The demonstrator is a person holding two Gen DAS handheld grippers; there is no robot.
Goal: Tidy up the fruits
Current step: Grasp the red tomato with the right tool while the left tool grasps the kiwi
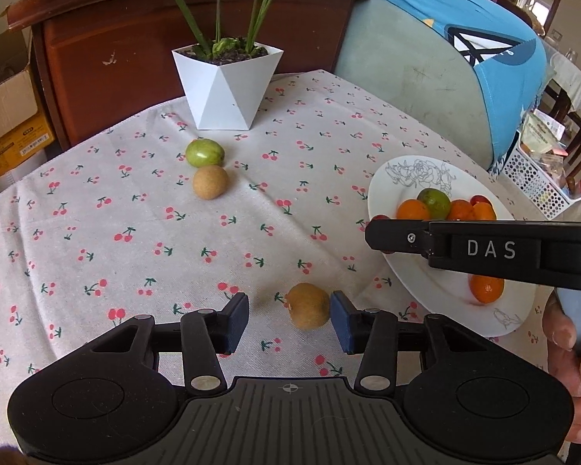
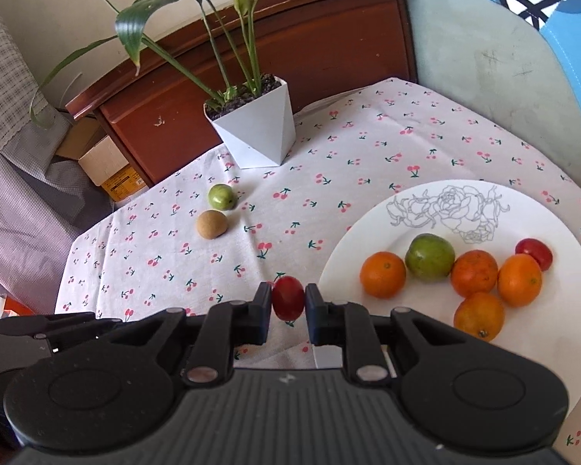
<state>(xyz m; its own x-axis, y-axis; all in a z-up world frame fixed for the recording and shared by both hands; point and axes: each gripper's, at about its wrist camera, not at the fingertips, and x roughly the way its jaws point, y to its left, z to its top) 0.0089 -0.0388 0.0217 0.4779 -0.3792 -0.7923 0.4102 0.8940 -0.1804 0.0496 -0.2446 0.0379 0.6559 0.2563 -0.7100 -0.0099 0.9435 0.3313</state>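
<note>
The right gripper (image 2: 288, 304), clamped on a small glossy red fruit (image 2: 287, 297), sits just left of the white flower-printed plate (image 2: 372, 228), while the part-open left gripper (image 1: 289, 319) brackets a tan round fruit (image 1: 309, 305) on the surface, its right pad touching.

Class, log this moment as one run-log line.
right tool: shut on red fruit | left tool: open around brown fruit | plate: six fruits
</note>
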